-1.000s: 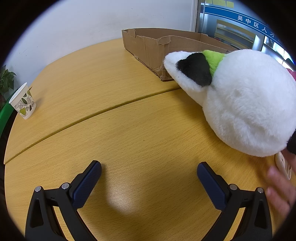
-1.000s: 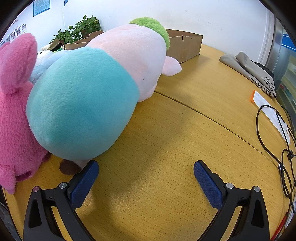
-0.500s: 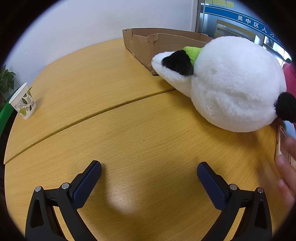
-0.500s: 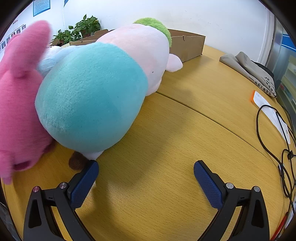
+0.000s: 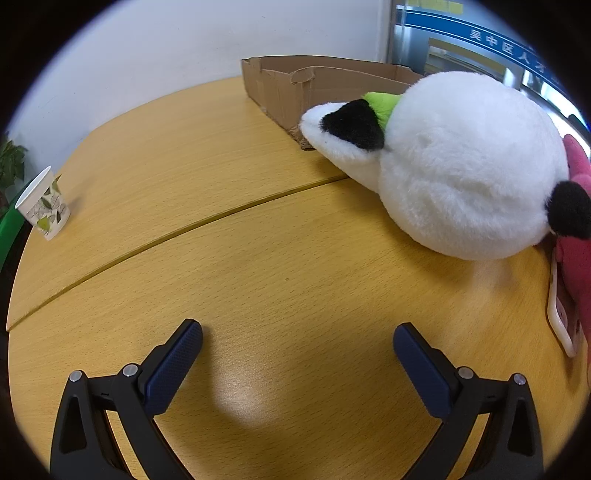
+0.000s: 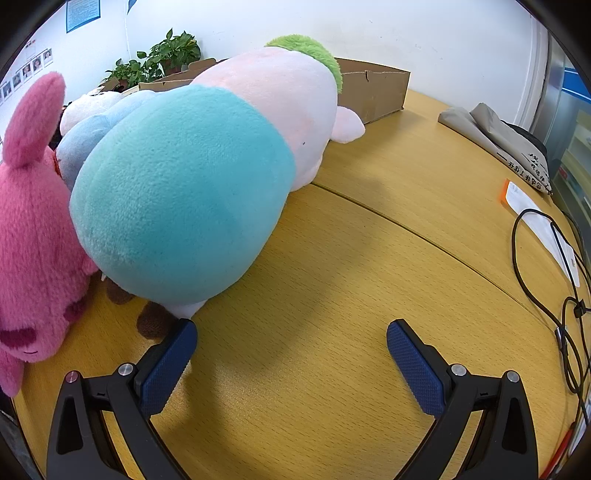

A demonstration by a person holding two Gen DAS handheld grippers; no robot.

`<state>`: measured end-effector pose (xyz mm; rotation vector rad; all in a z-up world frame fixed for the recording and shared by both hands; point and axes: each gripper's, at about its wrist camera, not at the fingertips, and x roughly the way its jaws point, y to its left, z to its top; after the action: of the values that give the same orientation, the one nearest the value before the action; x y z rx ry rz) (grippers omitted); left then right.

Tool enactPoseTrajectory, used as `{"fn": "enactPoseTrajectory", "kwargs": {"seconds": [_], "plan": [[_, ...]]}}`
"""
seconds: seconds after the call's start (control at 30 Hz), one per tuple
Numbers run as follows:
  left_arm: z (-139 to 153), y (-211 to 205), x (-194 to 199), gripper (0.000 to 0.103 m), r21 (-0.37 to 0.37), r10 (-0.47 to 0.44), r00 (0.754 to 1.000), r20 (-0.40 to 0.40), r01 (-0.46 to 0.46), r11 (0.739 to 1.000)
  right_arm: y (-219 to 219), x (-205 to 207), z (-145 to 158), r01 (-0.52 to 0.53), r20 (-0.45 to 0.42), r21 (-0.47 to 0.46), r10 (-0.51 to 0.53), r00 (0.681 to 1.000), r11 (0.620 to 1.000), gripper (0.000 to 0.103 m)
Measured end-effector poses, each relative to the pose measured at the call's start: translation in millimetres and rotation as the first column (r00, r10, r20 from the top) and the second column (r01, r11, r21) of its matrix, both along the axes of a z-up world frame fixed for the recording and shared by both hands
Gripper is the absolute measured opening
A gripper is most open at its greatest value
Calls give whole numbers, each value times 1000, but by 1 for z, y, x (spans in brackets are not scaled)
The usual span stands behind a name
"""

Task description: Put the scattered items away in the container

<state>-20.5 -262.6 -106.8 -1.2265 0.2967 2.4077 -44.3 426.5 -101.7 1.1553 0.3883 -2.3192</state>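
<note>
Right hand-held gripper (image 6: 291,341) gapes empty; swing it left around the teal plush's (image 6: 184,199) narrow foot, then lift toward the cardboard box (image 6: 373,92) ahead.

In the left wrist view a blue sign band (image 5: 506,48) above the glazed door at the upper right carries white Chinese characters, of which 吴中区人 can be read before the frame edge cuts the row; in the right wrist view a folded grey cloth bag (image 6: 495,140) on the table bears a line of dark print too small to read; the wall posters (image 6: 83,14) at the upper left show print that is likewise illegible
</note>
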Motion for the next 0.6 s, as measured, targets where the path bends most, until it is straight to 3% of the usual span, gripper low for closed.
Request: {"fn": "enactPoseTrajectory", "kwargs": {"seconds": [0.6], "plan": [[0,-2,2,103,-2,-8,1000,-1,8,1000,0,-6,0,-9,2,-2,9,1000,1000,103]]}}
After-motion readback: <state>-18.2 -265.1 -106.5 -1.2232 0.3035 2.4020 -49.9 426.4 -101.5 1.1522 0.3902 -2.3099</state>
